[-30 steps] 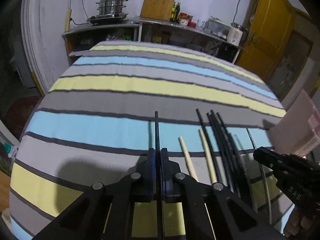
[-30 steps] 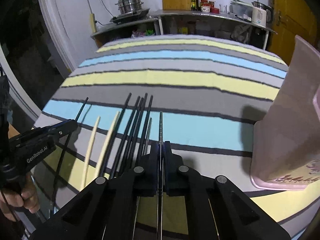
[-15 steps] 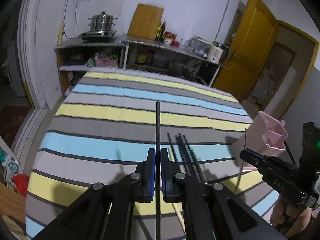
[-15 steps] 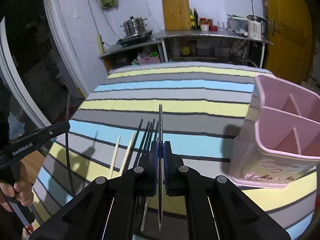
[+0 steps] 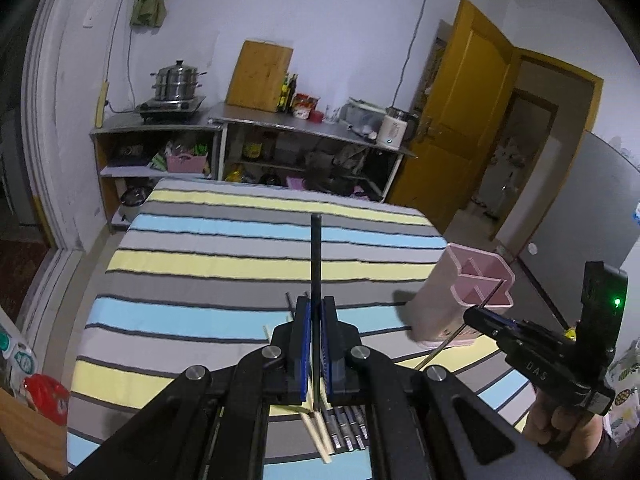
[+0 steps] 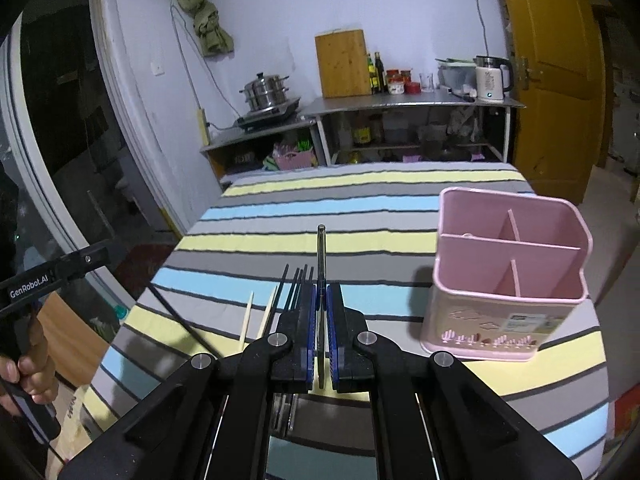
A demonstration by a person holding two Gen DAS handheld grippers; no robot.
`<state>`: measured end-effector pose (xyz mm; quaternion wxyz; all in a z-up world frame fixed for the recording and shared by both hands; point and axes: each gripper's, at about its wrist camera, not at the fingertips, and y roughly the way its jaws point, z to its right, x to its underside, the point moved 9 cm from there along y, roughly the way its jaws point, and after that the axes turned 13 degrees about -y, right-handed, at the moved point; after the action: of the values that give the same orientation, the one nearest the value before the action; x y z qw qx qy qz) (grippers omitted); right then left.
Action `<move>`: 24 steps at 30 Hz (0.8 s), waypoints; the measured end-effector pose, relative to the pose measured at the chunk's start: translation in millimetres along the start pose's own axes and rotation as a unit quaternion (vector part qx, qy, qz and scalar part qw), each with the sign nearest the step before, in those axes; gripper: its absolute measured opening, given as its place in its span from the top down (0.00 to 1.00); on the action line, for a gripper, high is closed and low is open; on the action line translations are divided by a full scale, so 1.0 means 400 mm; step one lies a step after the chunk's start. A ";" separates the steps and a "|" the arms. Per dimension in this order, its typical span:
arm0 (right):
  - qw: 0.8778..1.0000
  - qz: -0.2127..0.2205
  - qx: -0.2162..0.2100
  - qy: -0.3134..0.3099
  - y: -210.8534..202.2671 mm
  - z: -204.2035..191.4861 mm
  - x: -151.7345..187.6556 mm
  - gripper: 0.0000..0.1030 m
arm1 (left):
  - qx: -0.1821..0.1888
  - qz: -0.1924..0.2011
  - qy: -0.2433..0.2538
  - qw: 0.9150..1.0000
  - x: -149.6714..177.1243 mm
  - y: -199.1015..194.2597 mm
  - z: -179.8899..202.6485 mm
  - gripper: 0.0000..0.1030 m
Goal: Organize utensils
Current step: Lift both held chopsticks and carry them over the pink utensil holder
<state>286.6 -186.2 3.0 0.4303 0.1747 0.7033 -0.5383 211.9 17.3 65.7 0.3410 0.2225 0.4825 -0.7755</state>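
Black chopstick (image 5: 315,256) clamped between the closed blue-padded jaws of the left gripper (image 5: 315,320), pointing straight ahead above the striped tablecloth (image 5: 240,268). Thin silvery chopstick (image 6: 321,256) pinched the same way in the right gripper (image 6: 321,304), likewise raised clear of the cloth. Both tools clenched tight, each on a single stick.

Below, on the cloth: a row of dark chopsticks (image 6: 296,284) lying side by side, flanked on the left by two pale wooden chopsticks (image 6: 247,316); in the left wrist view, only their near ends visible under the gripper body. Pink utensil holder (image 6: 508,320) standing upright at the right side of the table, divided into three compartments, all seen without contents from the right wrist view. From the left wrist view, right gripper visible off to the right with its stick slanting across in front of the holder, a hand (image 5: 560,428) wrapped round its grip.

Beyond the table: steel shelving with a stacked steamer pot (image 5: 176,82), a wooden cutting board (image 5: 260,74) against the wall, an electric kettle (image 6: 490,78), and a yellow door (image 5: 452,120).
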 end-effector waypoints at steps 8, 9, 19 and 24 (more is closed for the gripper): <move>1.000 0.021 0.015 0.017 -0.071 0.053 -0.016 0.95 | 0.034 -0.017 0.018 0.999 -0.011 0.009 0.119 0.95; 0.999 0.024 0.019 0.021 -0.083 0.066 -0.018 0.95 | 0.042 -0.022 0.022 0.999 -0.010 0.014 0.145 0.95; 0.995 0.061 0.057 0.048 -0.195 0.189 -0.064 0.95 | 0.114 -0.041 0.061 0.991 -0.019 0.058 0.380 0.95; 0.992 0.085 0.080 0.053 -0.234 0.249 -0.119 0.95 | 0.141 -0.026 0.068 0.987 -0.062 0.065 0.473 0.95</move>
<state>289.0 -299.9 92.4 0.4213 0.2956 0.6622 -0.5446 245.0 -153.1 149.3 0.2520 0.3080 0.3963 -0.8274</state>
